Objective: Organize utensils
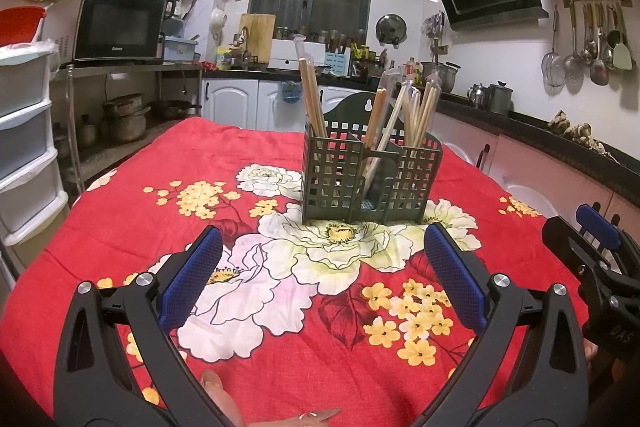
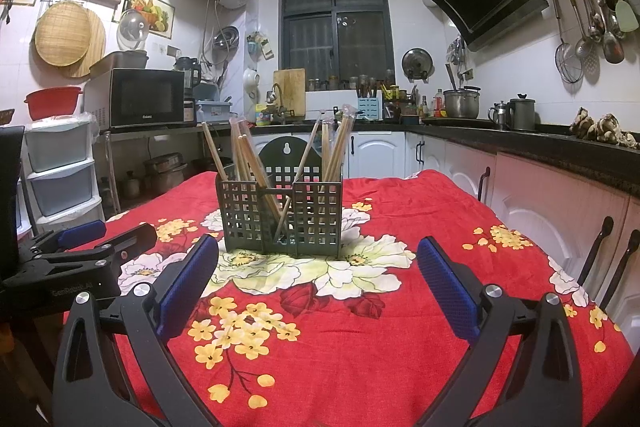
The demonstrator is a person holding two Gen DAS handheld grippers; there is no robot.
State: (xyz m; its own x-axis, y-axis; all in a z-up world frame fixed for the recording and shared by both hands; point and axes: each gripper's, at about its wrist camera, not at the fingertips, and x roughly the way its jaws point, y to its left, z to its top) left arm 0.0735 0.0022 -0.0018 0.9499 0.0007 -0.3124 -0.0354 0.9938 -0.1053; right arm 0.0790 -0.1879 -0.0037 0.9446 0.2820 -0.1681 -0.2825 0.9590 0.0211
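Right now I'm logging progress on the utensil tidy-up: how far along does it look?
Mostly done, it seems: the wrapped chopsticks stand upright in the compartments of the green holder, and none lie loose on the visible red floral cloth. Nothing is in hand: the left gripper and right gripper both sit open and empty, short of the holder. What is left, if anything, isn't visible.

One green lattice utensil caddy (image 1: 370,179) stands on one red floral tablecloth (image 1: 280,307), split into three front compartments. It holds roughly a dozen wooden chopsticks (image 1: 314,99) (overlapping sleeves blur the exact count). Two grippers are in view.
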